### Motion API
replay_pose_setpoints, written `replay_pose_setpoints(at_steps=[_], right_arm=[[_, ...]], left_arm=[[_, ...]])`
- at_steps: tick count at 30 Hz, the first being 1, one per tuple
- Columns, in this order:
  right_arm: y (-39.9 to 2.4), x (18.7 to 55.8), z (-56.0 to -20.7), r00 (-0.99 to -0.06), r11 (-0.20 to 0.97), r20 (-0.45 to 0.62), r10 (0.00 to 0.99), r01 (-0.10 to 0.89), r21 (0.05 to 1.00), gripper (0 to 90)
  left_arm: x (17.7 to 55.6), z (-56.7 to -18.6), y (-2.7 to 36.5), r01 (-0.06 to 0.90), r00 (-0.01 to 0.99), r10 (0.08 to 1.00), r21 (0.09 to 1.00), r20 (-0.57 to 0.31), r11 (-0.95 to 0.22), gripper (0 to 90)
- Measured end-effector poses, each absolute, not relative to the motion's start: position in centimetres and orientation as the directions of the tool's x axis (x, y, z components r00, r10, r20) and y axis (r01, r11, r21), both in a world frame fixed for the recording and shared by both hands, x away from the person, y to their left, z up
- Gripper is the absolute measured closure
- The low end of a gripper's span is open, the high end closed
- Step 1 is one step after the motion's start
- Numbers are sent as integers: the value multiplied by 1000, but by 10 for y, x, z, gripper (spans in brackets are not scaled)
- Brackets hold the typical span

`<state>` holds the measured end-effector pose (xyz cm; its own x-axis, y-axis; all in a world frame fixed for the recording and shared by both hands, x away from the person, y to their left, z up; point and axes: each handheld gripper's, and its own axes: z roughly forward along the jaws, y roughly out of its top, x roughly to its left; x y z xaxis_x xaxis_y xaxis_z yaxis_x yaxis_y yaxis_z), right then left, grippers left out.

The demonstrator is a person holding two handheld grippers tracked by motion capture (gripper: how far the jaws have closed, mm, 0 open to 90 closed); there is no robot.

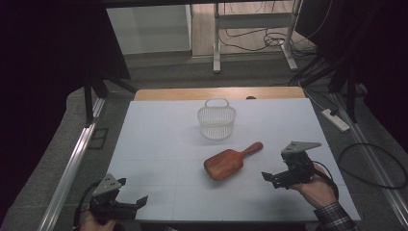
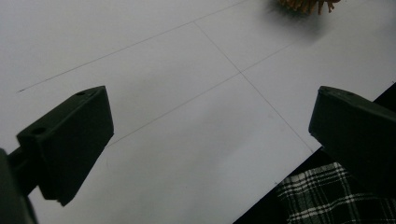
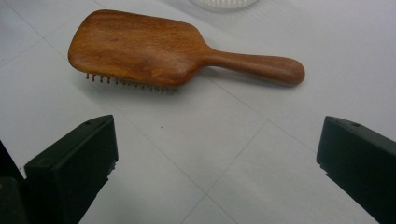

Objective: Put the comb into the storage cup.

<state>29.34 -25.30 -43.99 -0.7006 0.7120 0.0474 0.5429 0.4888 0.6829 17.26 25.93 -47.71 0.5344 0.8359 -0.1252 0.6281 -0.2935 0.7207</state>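
Note:
A wooden hairbrush (image 1: 231, 161) lies bristles down on the white table board (image 1: 159, 144), handle pointing to the far right. In the right gripper view the brush (image 3: 140, 46) rests just ahead of my right gripper (image 3: 217, 154), whose jaws stand wide apart with nothing between them. From the high view, the right gripper (image 1: 275, 166) sits a short way right of the brush. My left gripper (image 1: 131, 191) hovers open at the board's near left corner. The left gripper (image 2: 210, 126) holds nothing, and the brush bristles (image 2: 308, 4) peek in at the top edge.
A white mesh basket (image 1: 216, 120) with a handle stands upright behind the brush, toward the far middle of the board. Its base (image 3: 224, 3) shows at the top of the right gripper view. A plaid sleeve (image 2: 317, 196) lies past the board's near edge.

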Motion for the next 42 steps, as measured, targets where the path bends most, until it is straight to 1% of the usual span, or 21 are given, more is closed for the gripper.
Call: replay_pose_setpoints(at_steps=[16, 32, 42], right_arm=[[-235, 315, -441, -720, 525, 44, 693, 545, 653, 0], [-220, 341, -447, -714, 534, 56, 698, 570, 624, 0], [-209, 358, -448, -707, 544, 42, 706, 580, 606, 0]], left_arm=[[173, -477, 259, 628, 538, 834, 719, -123, -299, 8], [173, -477, 259, 628, 538, 833, 719, -127, -296, 8], [174, -477, 259, 629, 542, 831, 716, -126, -302, 8]])
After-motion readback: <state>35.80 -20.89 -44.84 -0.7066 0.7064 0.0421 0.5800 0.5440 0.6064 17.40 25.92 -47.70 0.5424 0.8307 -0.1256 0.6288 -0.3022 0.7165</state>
